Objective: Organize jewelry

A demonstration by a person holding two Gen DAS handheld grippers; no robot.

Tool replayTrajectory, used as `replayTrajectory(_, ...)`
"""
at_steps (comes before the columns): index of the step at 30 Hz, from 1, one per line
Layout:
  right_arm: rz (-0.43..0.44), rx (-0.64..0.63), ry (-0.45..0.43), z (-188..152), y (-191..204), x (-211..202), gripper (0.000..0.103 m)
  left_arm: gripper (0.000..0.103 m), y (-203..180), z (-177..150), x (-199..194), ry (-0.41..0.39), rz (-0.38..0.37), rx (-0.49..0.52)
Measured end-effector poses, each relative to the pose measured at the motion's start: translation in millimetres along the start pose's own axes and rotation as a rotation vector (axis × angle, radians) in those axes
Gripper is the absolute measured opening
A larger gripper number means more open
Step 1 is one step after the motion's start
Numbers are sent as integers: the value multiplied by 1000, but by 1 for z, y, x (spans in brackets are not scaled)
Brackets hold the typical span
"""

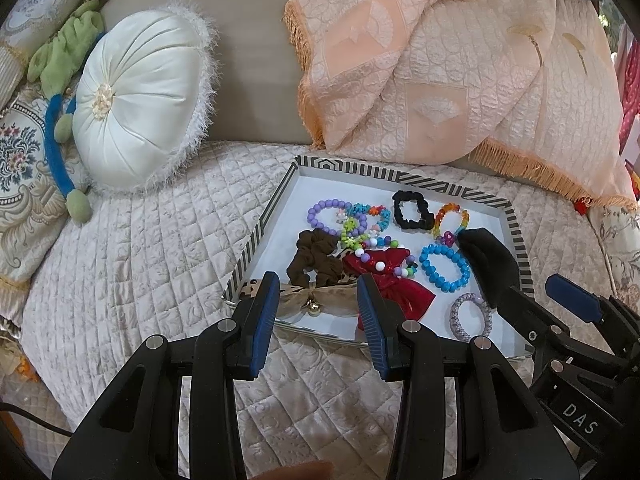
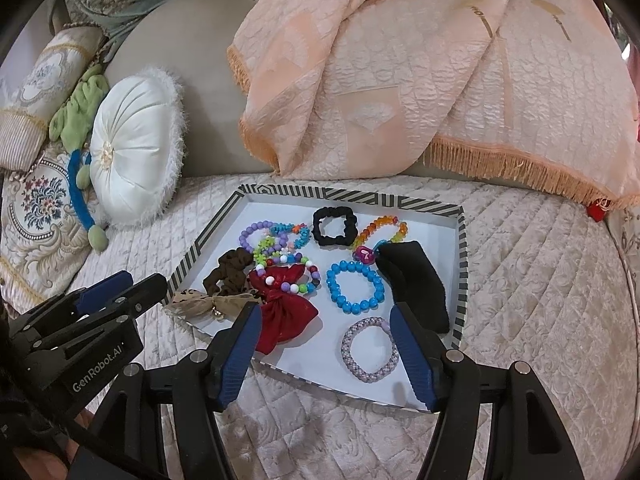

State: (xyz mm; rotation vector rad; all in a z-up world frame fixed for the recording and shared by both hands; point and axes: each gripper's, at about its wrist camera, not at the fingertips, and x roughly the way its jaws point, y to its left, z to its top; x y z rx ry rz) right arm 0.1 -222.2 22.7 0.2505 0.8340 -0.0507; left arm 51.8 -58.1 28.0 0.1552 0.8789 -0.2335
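A white tray with a black-and-white striped rim point(image 1: 260, 226) point(image 2: 462, 276) lies on the quilted cover and holds jewelry and hair ties. In it are a blue bead bracelet point(image 1: 445, 267) point(image 2: 355, 287), a lilac woven bracelet point(image 1: 466, 317) point(image 2: 370, 349), a red bow point(image 1: 394, 284) point(image 2: 285, 312), a brown scrunchie point(image 1: 311, 258) point(image 2: 229, 276), a black scrunchie point(image 1: 412, 210) point(image 2: 334, 226), a purple bead bracelet point(image 1: 336, 216) point(image 2: 262, 236) and a black pad point(image 2: 416, 284). My left gripper point(image 1: 318, 320) is open at the tray's near left edge, over a beige bow point(image 1: 316, 300). My right gripper point(image 2: 326, 350) is open and empty over the tray's near edge.
A round white cushion point(image 1: 136, 108) point(image 2: 134, 156) and patterned pillows point(image 1: 24, 184) lie to the left. A peach fringed blanket point(image 1: 460, 72) point(image 2: 400, 72) is draped behind the tray. The right gripper shows at the right edge of the left wrist view point(image 1: 568, 320).
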Motion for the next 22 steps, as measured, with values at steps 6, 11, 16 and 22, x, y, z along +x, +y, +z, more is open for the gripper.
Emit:
replayTrajectory(6,-1,0,6,1,0,3,65,40,1,1,2,-1,4,-3)
replayTrajectory(11,1,-4,13,1,1,5,65,40,0,1,3,0,5,-3)
replayTrajectory(16,4,-5,15,1,1,6,65,40,0,2,3,-8,8,3)
replayTrajectory(22,5,10,20,-1,-10,4,65,40,1,2,4,-9,7,6)
